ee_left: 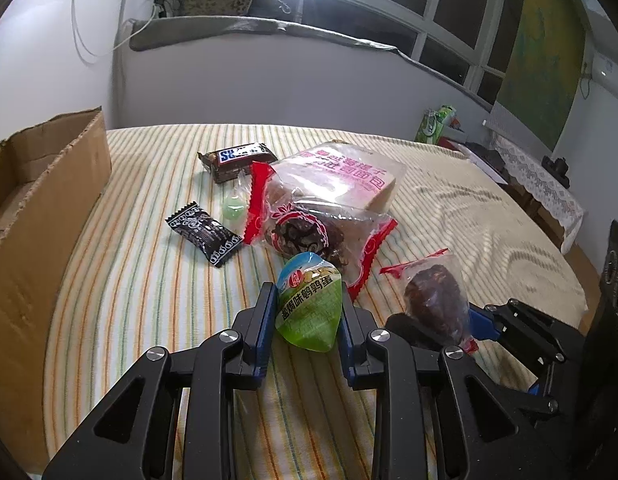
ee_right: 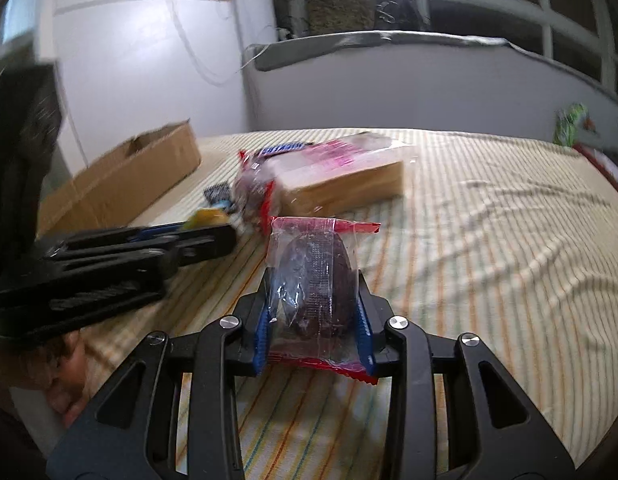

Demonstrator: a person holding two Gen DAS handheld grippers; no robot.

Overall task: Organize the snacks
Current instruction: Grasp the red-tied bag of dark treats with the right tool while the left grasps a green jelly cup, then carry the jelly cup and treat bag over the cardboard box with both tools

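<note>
A bed with a striped sheet (ee_left: 149, 280) fills both views. At its left edge sits an open cardboard box (ee_left: 41, 208), well apart from the snacks.

The snacks lie in a loose heap near the middle of the sheet. Biggest is a clear bread bag with pink print (ee_left: 349, 176), lying flat at the back. Leaning on its front is a red-edged clear bag of dark dried fruit (ee_left: 309, 232). Behind and to the left is a brown chocolate bar (ee_left: 239, 160), and just in front of it a small green candy (ee_left: 233, 206) (in a clear wrapper). To the left of the dried fruit lies a black-and-white candy wrapper (ee_left: 205, 234), flat on the sheet.

The left gripper (ee_left: 307, 312) is closed on a green teardrop-shaped packet (ee_left: 309, 304), its blue pads pressing both sides, just in front of the heap.

The right gripper (ee_right: 313, 308) clamps a small clear packet with red ends (ee_right: 313, 280) holding one dark round piece, to the right of the heap; this view is blurred.
</note>
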